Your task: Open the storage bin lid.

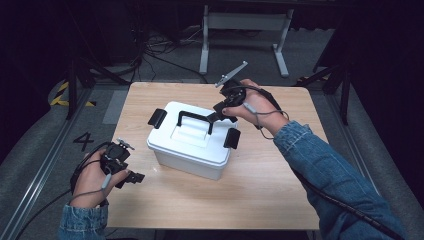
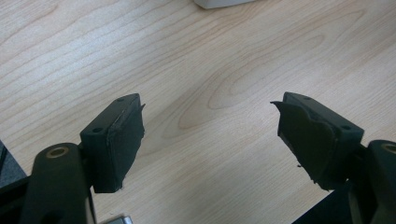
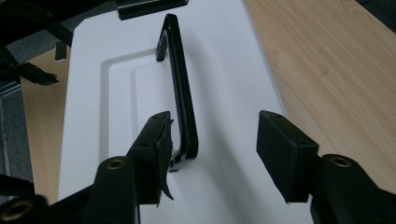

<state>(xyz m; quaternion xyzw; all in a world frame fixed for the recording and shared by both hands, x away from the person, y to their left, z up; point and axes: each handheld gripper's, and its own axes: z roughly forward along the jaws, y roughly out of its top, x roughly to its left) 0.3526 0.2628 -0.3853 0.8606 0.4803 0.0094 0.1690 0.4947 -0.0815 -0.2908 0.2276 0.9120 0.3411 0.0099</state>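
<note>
A white lidded box (image 1: 192, 141) sits near the middle of the wooden table (image 1: 265, 190), turned askew, with a black carry handle (image 1: 195, 120) standing up on its lid and black latches (image 1: 232, 138) at its 3 and 9 o'clock ends.

The person's right hand (image 1: 245, 105) reaches in from 4 o'clock, its denim sleeve (image 1: 325, 170) stretched across the table corner, and holds the right gripper (image 1: 220, 112) tipped down over the lid at the handle's 2 o'clock end. In the right gripper view the jaws stand apart with nothing pressed between the pads: the near end of the handle (image 3: 184, 107) lies just beside the left pad (image 3: 156, 154), while the other pad (image 3: 280, 158) hangs over bare lid (image 3: 224, 70).

The left hand (image 1: 92, 177) rests low at 8 o'clock of the box, off the table's near-left corner, its gripper (image 1: 131, 176) pointing toward the tabletop. The left gripper (image 2: 210, 140) is released too: the left gripper view shows wide-spread jaws over bare wood grain, with a corner of the box (image 2: 219, 3) at 12 o'clock.

The only readable mark is a "4" (image 1: 83, 141) on the grey floor at 9 o'clock of the table. The high view gives the box's latches and both forearms; the right gripper view adds the recessed panel (image 3: 135, 102) under the handle.
</note>
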